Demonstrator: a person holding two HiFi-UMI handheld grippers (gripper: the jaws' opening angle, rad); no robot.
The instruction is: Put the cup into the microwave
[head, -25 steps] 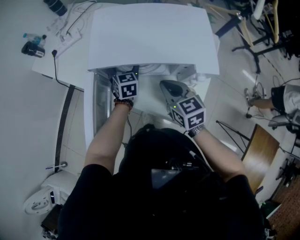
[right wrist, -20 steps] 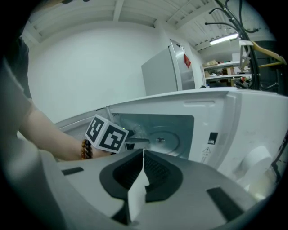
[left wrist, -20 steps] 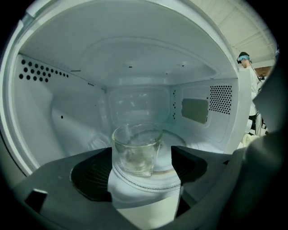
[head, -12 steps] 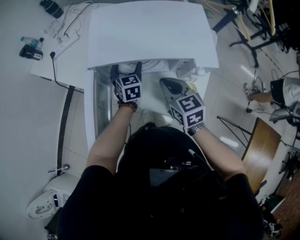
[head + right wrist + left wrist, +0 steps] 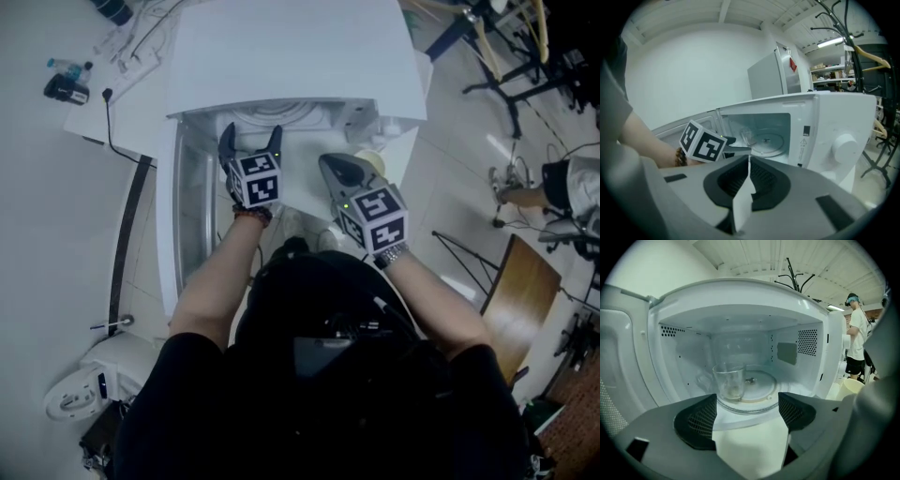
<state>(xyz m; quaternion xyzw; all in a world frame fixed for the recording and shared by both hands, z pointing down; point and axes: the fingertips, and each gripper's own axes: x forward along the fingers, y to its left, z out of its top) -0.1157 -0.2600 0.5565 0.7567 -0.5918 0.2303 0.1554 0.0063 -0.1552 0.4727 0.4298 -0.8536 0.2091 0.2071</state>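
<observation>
We find the microwave (image 5: pixel 291 56) at 12 o'clock from the person, its door (image 5: pixel 178 216) swung fully open to the 9 o'clock side. The cup (image 5: pixel 729 382), clear glass and upright, already stands inside on the glass turntable (image 5: pixel 761 391), off centre toward the plate's 9 o'clock edge, and nothing touches it. The left gripper (image 5: pixel 250 137) hovers at the mouth of the cavity with its jaws wide apart and empty; the cup is well beyond their tips. The right gripper (image 5: pixel 330 170) sits at 3 o'clock of the left one, outside the cavity, with its jaws pressed together on nothing. We judge the placement itself complete and the door the remaining item, should it be wanted shut. The hazards are as follows. First, the left gripper is in the door's swing path, so closing before it clears would trap the jaws against the frame. Second, any forward drift of those open jaws could nudge the cup, and because it stands near the plate's rim it could tip or slide off onto the cavity floor, and glass may crack. Third, the off-centre position may bring the cup close to the 9 o'clock wall once the plate turns. Fourth, a pale tub (image 5: pixel 370 161) stands just beside the right gripper at 1 o'clock, where a careless sweep would knock it.
</observation>
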